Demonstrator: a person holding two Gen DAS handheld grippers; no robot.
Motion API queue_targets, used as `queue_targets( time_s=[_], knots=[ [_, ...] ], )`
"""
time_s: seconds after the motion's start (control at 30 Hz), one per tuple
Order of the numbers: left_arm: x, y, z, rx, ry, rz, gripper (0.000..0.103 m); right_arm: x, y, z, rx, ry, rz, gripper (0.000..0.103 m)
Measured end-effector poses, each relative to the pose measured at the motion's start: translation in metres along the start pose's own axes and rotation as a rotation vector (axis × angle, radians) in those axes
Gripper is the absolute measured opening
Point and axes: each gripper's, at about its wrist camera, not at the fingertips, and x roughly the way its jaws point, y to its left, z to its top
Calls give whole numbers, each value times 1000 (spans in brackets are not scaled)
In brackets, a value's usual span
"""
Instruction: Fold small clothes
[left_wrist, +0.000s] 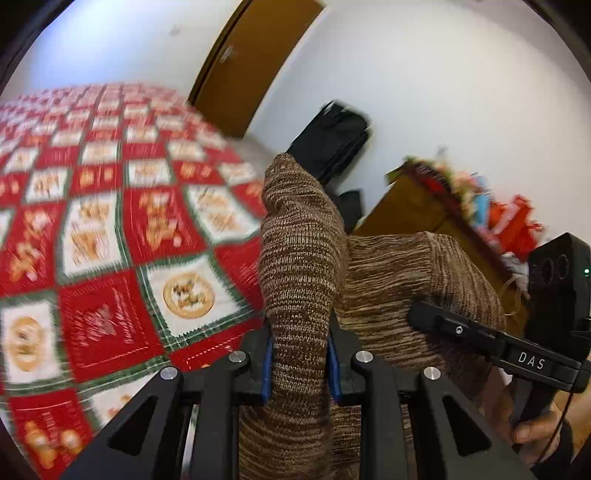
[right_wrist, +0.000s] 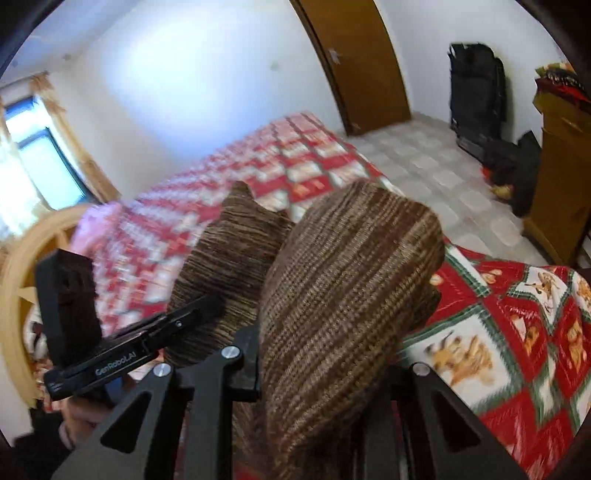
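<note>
One brown knit garment, held up above the bed with its red patchwork quilt. Left tongs: nearly closed, blue pads clamping a fold of the knit. Right tongs: nearly closed, gripping another bunched part, which drapes over them. Background: wooden door, black bag.

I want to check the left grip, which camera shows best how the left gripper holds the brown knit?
The left wrist view: both blue pads pinch the brown knit. The right wrist view shows one finger side-on.
</note>
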Motion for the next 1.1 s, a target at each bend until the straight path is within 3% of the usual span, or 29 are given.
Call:
queue_targets(
  time_s=[0.13,0.2,0.3,0.37,0.4,0.5,0.57,0.6,0.63,0.7,0.83,0.93,1.1],
  knots=[
    [28,21,0,-15,53,62,26,52,-38,7,46,52,-59,29],
    [35,30,-1,-18,79,66,29,57,-53,6,52,56,-84,32],
    [38,43,-2,-47,118,60,38,46,-73,7,116,70,-54,41],
    [31,48,-1,-57,126,74,40,38,-80,7,150,68,-51,55],
    [25,49,0,-51,130,89,40,34,-85,6,167,66,-54,55],
    [-4,53,9,-21,97,158,40,1,-86,-1,176,-11,-126,55],
    [-22,46,11,31,59,274,40,-34,-71,-8,132,-113,-270,51],
    [-29,39,8,55,53,284,40,-48,-57,-11,82,-154,-322,46],
    [-31,33,3,72,59,278,40,-60,-40,-16,28,-178,-339,33],
    [-33,14,-11,122,79,279,40,-75,-8,-28,-33,-190,-283,28],
    [-30,-18,-51,237,80,331,40,-76,40,-52,-105,-137,-203,28],
    [-27,-24,-71,271,97,387,41,-64,58,-74,-159,-110,-260,28],
    [-42,-31,-89,325,78,473,41,-41,38,-102,-93,8,-290,28]
  ],
)
